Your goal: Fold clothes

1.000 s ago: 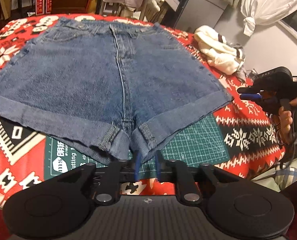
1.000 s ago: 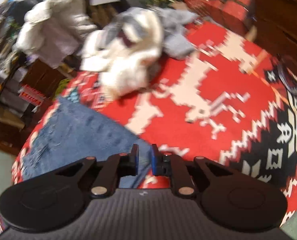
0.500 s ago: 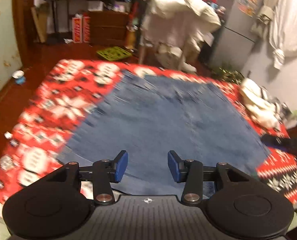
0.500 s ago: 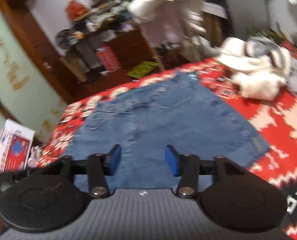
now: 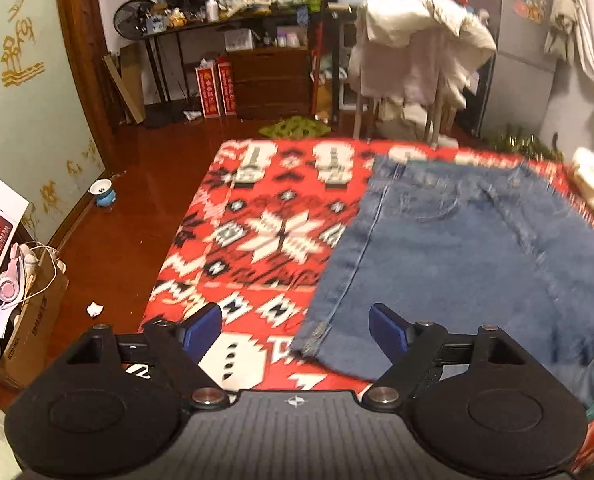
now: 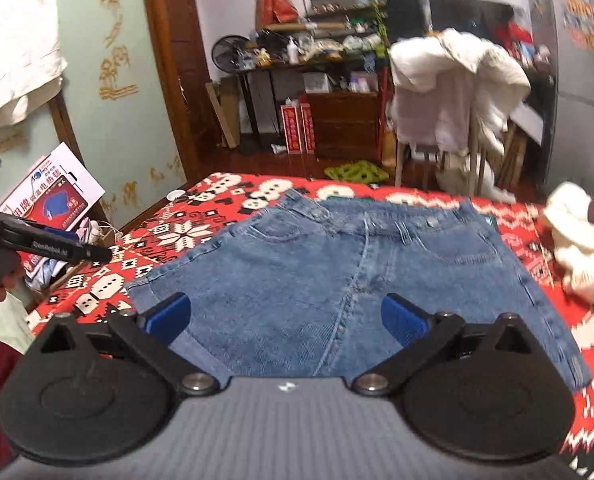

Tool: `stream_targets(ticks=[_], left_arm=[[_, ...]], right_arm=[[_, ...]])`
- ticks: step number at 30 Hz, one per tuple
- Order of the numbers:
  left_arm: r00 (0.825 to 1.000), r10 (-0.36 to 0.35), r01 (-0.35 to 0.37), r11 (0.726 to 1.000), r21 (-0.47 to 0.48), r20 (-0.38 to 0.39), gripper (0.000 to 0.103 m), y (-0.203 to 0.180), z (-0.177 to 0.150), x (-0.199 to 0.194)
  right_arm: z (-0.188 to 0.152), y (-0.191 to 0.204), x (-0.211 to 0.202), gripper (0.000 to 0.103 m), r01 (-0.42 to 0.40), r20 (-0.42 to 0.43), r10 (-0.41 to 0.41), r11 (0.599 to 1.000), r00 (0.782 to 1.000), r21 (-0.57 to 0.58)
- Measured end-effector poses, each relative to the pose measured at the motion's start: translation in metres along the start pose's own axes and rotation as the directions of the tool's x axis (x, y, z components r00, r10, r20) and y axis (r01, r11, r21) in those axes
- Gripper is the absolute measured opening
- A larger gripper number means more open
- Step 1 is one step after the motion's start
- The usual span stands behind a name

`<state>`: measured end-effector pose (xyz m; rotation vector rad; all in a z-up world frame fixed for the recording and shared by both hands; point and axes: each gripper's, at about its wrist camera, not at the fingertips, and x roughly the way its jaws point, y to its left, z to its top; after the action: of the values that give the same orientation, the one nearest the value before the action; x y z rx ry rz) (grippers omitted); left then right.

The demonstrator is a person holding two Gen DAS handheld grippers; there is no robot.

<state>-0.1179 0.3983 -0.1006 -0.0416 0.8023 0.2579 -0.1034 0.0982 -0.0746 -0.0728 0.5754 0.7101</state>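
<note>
Blue denim shorts [image 6: 337,280] lie flat on a red patterned blanket [image 6: 185,236], waistband away from me. In the left wrist view the shorts [image 5: 457,264] fill the right half, with their left leg hem corner near the lower middle. My left gripper [image 5: 295,330] is open above that hem corner and holds nothing. My right gripper [image 6: 285,318] is open above the near hem of the shorts, with nothing between its fingers. The left gripper's black body [image 6: 37,244] also shows at the left edge of the right wrist view, held by a hand.
A heap of white and grey clothes [image 6: 581,240] lies on the blanket to the right of the shorts. Beyond the blanket's far edge stand a chair draped in white cloth [image 6: 457,92], a wooden drawer unit [image 5: 269,80] and cluttered shelves. Boxes [image 5: 1,280] sit on the floor at left.
Both grippers have opened from shut. Both cameras swung left and lifted, so each now looks across the shorts toward the room. The shorts themselves lie as before.
</note>
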Motion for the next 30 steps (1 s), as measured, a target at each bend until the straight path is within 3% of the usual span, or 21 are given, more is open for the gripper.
stream_targets(ticks=[4,9,11,13,15,16,18,20,24,30], left_arm=[[0.995,-0.095,0.095,0.995,0.010,-0.007,0.080,0.011,-0.009,0.014],[0.999,-0.049,0.048,0.996,0.079,0.014,0.080,0.010,-0.019,0.022],[0.997,-0.074,0.074,0.994,0.084,-0.008,0.075,0.012,-0.022,0.026],[0.992,-0.117,0.120,0.991,0.068,-0.037,0.067,0.016,-0.025,0.030],[0.988,-0.135,0.139,0.989,0.055,-0.069,0.048,0.019,-0.028,0.034],[0.986,-0.147,0.152,0.987,0.053,-0.083,0.044,0.021,-0.030,0.037],[0.978,-0.181,0.188,0.981,0.054,-0.106,0.025,0.021,-0.031,0.040],[0.970,-0.211,0.219,0.974,0.054,-0.119,0.019,0.020,-0.034,0.042],[0.949,-0.277,0.284,0.958,0.027,-0.148,0.010,0.019,-0.033,0.046],[0.922,-0.350,0.367,0.926,0.085,-0.165,0.008,0.005,-0.031,0.042]], right_arm=[[-0.003,0.010,0.015,0.103,-0.039,0.013,0.039,0.999,0.999,-0.013],[-0.006,0.031,0.044,0.102,-0.112,-0.082,0.108,0.992,0.991,-0.049],[-0.008,0.045,0.051,0.102,-0.149,-0.104,0.138,0.983,0.985,-0.109],[-0.012,0.066,0.060,0.094,-0.151,-0.123,0.127,0.965,0.984,-0.214],[-0.018,0.085,0.070,0.068,-0.168,-0.148,0.128,0.939,0.981,-0.300],[-0.021,0.093,0.076,0.061,-0.181,-0.164,0.133,0.926,0.978,-0.331],[-0.028,0.106,0.088,0.040,-0.203,-0.203,0.134,0.907,0.970,-0.370],[-0.035,0.118,0.099,0.039,-0.223,-0.238,0.133,0.886,0.962,-0.405],[-0.044,0.133,0.119,0.024,-0.245,-0.274,0.127,0.856,0.953,-0.455],[-0.049,0.148,0.131,0.019,-0.217,-0.260,0.074,0.787,0.963,-0.578]])
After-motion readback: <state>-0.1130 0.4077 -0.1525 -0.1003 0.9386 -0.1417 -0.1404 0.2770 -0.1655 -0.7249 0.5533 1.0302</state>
